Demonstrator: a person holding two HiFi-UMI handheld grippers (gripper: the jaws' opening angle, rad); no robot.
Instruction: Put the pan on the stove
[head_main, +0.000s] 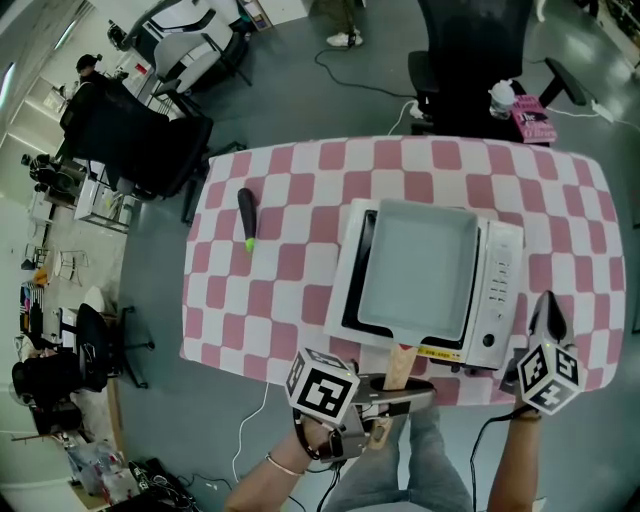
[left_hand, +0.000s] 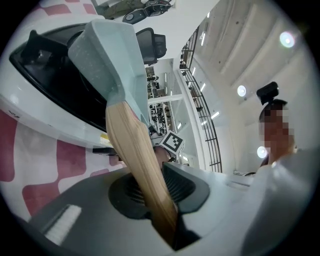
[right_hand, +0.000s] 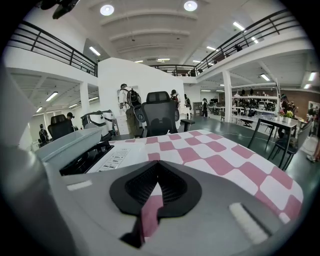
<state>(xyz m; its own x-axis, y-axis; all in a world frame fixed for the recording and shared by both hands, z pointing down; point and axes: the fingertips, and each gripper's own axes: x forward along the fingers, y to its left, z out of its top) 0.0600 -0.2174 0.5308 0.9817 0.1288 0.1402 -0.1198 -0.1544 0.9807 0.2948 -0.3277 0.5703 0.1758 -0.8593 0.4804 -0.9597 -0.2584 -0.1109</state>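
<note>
A pale grey-green square pan (head_main: 415, 265) sits on the white stove (head_main: 500, 280) with its black glass top, in the middle of the checkered table. The pan's wooden handle (head_main: 399, 362) sticks out over the table's near edge. My left gripper (head_main: 400, 385) is shut on that handle; in the left gripper view the handle (left_hand: 135, 155) runs up between the jaws to the pan (left_hand: 107, 55). My right gripper (head_main: 548, 318) rests low over the cloth just right of the stove, with its jaws together and nothing in them. In the right gripper view the stove (right_hand: 115, 157) lies to the left.
A black tool with a green tip (head_main: 246, 220) lies on the pink-and-white cloth (head_main: 300, 180) at the left. A black office chair (head_main: 470, 60) stands behind the table's far edge. Cables run across the floor.
</note>
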